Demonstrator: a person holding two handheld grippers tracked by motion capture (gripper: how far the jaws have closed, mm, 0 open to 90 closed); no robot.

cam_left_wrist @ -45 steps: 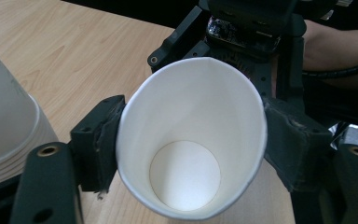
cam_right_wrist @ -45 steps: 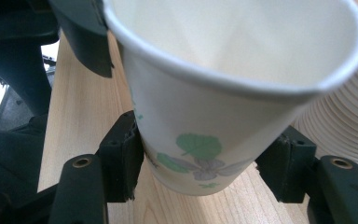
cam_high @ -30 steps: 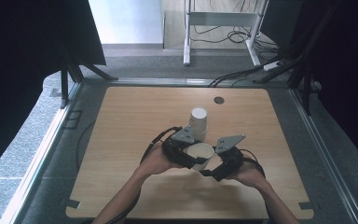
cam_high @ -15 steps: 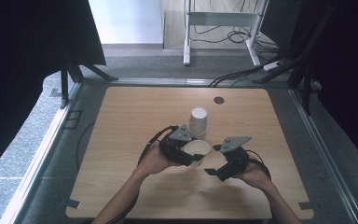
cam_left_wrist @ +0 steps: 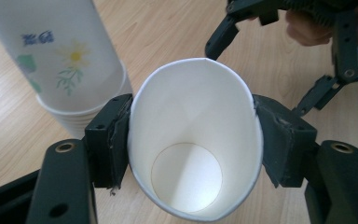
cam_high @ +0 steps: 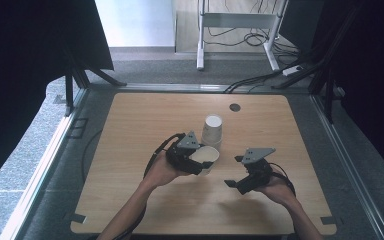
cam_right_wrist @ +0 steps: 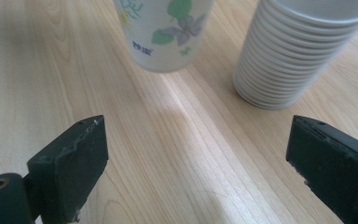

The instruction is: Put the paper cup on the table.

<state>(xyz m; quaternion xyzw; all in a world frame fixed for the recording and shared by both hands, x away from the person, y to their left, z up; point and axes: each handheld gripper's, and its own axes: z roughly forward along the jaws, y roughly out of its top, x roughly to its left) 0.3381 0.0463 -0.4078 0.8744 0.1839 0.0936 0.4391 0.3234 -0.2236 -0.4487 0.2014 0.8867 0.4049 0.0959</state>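
Single cup [cam_left_wrist: 193, 154]: white paper, empty inside, bare bottom visible; held off the surface [cam_high: 130, 130], tilted, mouth toward the left claw's camera, just beside the stack.
Cup stack [cam_high: 212, 131]: nested paper cups with flower print, upside down on the surface, near its middle.
Left claw [cam_high: 192, 161]: jaws clamped on opposite sides of the single cup's wall, rim squeezed to an oval.
Right claw [cam_high: 240, 172]: jaws spread wide, nothing between them, above bare wood, apart from the single cup.
Hands: both forearms enter from the near edge.
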